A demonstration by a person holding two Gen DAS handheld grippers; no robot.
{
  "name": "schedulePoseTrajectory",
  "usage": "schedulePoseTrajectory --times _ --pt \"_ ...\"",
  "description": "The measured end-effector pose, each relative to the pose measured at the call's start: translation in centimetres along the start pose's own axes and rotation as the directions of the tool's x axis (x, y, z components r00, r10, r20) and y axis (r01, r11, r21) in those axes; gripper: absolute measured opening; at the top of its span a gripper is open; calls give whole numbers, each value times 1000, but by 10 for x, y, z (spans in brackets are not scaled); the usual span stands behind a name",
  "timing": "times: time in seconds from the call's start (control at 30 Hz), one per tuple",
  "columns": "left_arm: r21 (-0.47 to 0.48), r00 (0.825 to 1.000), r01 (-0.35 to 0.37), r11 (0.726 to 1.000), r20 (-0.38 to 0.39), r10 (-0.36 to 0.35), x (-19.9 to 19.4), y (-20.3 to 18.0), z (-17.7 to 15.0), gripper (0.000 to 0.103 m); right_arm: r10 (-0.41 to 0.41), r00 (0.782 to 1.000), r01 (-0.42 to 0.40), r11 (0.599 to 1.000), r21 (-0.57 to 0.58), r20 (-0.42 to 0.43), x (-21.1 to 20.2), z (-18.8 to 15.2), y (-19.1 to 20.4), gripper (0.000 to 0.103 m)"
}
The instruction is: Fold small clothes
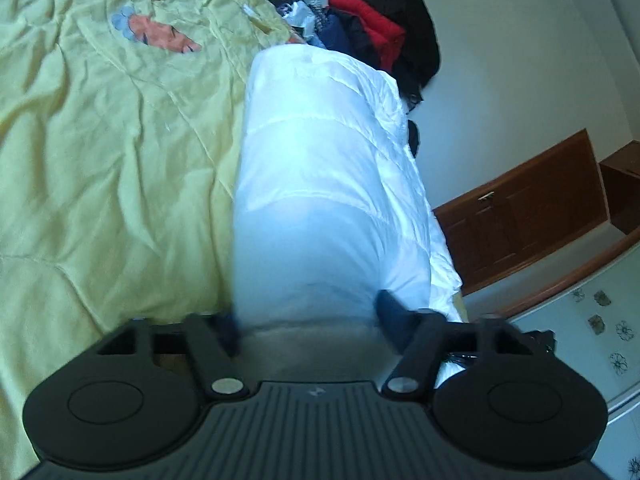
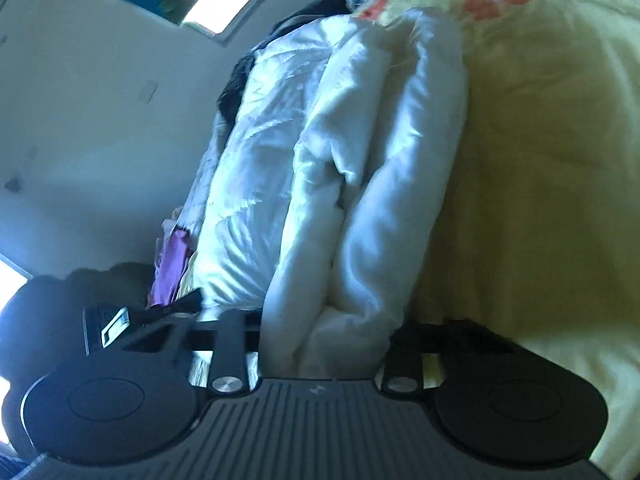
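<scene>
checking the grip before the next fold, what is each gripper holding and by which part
Both hold the white padded garment. The left gripper clamps one end of the folded bundle; the right gripper pinches the bunched layers at the other end.

We see a glossy, satiny white quilted garment (image 1: 320, 168) on a matt, creased yellow cloth bedspread (image 1: 100, 160); beyond, a polished brown wooden cabinet (image 1: 528, 208).

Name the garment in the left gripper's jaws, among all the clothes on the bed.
The white puffy jacket; the red and black clothes lie piled far behind it.
</scene>
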State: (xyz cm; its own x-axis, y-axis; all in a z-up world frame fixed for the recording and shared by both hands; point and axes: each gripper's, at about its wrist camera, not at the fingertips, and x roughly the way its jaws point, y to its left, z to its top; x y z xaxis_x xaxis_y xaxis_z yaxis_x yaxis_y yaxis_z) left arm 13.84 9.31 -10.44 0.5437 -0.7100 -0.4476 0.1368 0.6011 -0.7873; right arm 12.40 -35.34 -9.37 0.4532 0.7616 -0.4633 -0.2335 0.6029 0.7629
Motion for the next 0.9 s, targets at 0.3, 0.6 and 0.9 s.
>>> schedulePoseTrajectory --times 0.3,0.6,0.9 --pt "165 994 -109 980 5 109 -1 -8 -8 49 7 999 -8 999 -44 -36 8 -4 -10 28" --pt "423 916 -358 832 332 224 -59 -64 -53 75 -63 991 57 997 52 114 -49 -9 -17 60" --pt "574 839 -505 644 502 210 0 -135 -27 79 24 957 0 997 -81 288 -58 60 48 71"
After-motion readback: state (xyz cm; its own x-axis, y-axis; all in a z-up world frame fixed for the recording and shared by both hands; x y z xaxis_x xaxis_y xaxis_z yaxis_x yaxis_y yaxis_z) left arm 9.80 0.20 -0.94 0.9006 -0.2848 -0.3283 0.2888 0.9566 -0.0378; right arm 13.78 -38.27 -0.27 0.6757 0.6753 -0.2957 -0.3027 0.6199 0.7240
